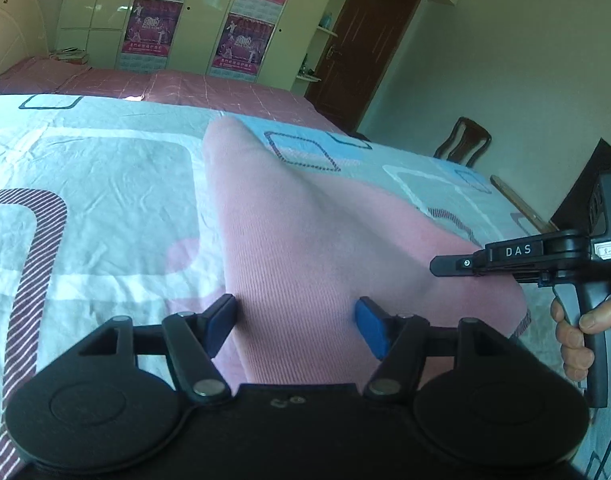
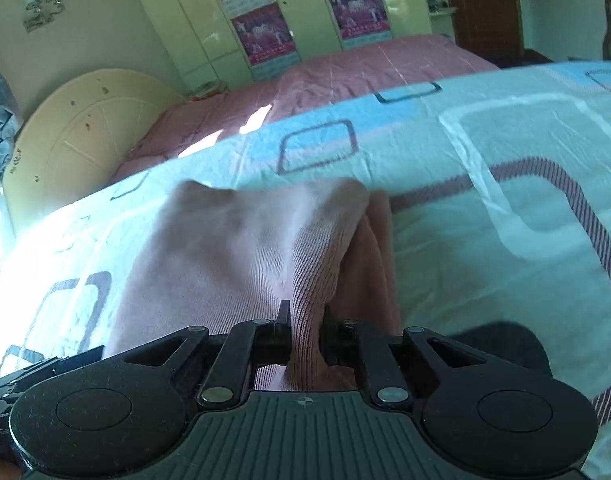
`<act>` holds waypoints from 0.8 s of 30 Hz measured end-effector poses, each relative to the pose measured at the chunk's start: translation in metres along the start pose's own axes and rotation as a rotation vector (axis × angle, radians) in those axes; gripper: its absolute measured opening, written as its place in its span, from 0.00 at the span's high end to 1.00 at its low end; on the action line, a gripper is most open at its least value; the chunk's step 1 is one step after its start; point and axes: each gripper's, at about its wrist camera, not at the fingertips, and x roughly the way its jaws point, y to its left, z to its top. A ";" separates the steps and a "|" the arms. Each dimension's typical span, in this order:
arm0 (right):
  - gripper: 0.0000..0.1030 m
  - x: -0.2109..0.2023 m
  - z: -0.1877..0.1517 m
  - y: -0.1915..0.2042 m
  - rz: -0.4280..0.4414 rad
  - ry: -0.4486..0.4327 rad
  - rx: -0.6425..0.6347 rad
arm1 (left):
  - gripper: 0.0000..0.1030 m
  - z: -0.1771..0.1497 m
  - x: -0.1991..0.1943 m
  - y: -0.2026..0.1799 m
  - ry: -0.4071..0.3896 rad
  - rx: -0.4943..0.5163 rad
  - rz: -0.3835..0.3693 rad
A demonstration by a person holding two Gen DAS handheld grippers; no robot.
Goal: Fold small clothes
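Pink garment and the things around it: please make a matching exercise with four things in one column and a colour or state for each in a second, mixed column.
1. left claw
2. right claw
3. pink garment
4. bedsheet

a. shut on a fold of cloth
b. printed with rounded squares
c. open, cloth between its pads
d. partly lifted off the bed

Pairs: 1-c, 2-a, 3-d, 4-b

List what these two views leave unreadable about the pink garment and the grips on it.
- Pink garment: its type; near edge hidden under the left claw body in the left wrist view.
- Right claw: pinched fold hides the pads in the right wrist view.
- Wardrobe posters: print too small.
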 end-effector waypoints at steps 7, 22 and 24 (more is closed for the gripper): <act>0.79 -0.015 -0.008 -0.018 0.004 -0.022 0.076 | 0.33 -0.005 0.006 0.006 0.041 -0.030 0.005; 0.95 -0.041 -0.044 -0.021 -0.078 0.060 0.043 | 0.35 0.003 0.004 0.002 0.079 -0.053 0.018; 0.88 -0.049 -0.035 -0.016 -0.057 0.015 0.014 | 0.35 0.012 -0.003 0.003 0.052 -0.055 0.017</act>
